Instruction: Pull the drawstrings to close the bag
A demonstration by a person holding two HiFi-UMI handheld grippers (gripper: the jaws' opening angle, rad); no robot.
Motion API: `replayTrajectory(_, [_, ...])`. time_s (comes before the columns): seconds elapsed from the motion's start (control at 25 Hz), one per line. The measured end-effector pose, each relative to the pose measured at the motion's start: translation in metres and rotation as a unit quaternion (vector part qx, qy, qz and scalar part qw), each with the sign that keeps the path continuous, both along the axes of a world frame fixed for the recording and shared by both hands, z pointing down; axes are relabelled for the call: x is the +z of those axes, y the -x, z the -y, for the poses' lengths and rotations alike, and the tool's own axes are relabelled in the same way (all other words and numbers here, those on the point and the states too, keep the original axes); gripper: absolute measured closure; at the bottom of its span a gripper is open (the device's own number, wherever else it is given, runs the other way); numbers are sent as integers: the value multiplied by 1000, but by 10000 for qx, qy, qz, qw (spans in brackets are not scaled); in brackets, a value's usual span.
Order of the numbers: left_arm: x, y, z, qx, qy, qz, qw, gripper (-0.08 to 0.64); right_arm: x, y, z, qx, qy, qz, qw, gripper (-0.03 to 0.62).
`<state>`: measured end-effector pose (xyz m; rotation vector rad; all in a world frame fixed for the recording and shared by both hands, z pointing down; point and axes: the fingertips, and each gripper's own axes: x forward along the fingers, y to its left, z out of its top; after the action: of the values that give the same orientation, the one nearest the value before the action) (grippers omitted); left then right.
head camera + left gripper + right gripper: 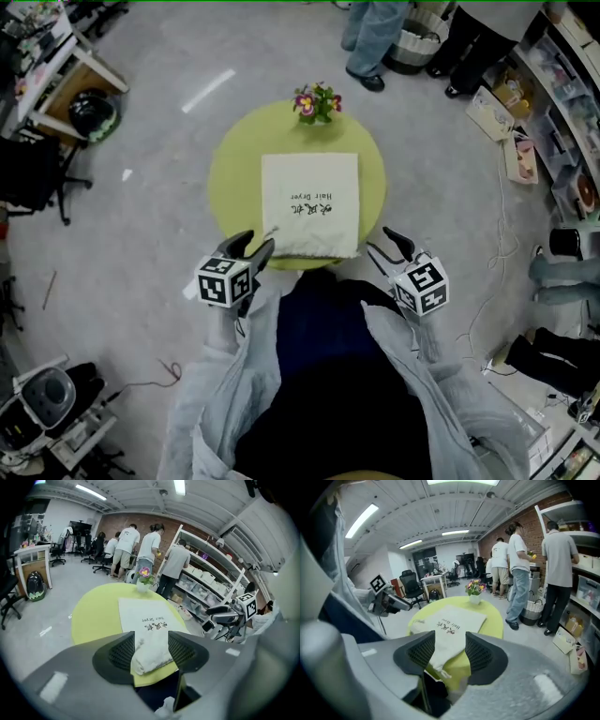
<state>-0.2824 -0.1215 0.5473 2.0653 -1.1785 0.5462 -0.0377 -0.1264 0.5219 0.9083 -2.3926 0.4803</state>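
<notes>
A cream drawstring bag (309, 202) with dark print lies flat on the round yellow-green table (234, 159), its gathered mouth at the near edge. My left gripper (253, 248) hovers just off that edge by the bag's near left corner, jaws open. In the left gripper view the bunched bag end (150, 656) shows through the gap of the left gripper (151, 651), beyond the pads. My right gripper (389, 248) is open too, off the bag's near right corner. Through the gap of the right gripper (450, 651) a knotted drawstring end (439, 671) hangs over the table edge.
A small pot of flowers (317, 101) stands at the table's far side. Several people (515, 569) stand by the shelves (562, 84) on the right. A desk and black chairs (37, 178) are at the left, and a cable (502, 244) lies on the floor.
</notes>
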Motion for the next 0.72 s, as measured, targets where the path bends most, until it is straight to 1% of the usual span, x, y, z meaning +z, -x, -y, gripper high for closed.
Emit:
replayTrajectory(0.2, [12,7,-12,-74,475,68,9988,322,28,-1,-34,-697,386,-353,9962,390])
replayTrajectory(0.32, [15,11,-17,-283,668,105,9973,321,44,1,-48,-1086,470,-634,9909,390])
replayTrajectory(0.4, [20,14,-23,-400,754,88,9963,322,56,3,-55,-1308,439,-890,9864,388])
replayTrajectory(0.52, [33,22,-30,-590,869,-1,9945,327,73,5,-59,-1493,310,-1246,9804,388])
replayTrajectory(0.64, [44,24,-29,-723,931,-133,9929,330,86,8,-62,-1623,287,-1370,9768,388])
replayTrajectory(0.72, [50,25,-24,-743,933,-135,9928,331,93,9,-64,-1670,287,-1411,9754,388])
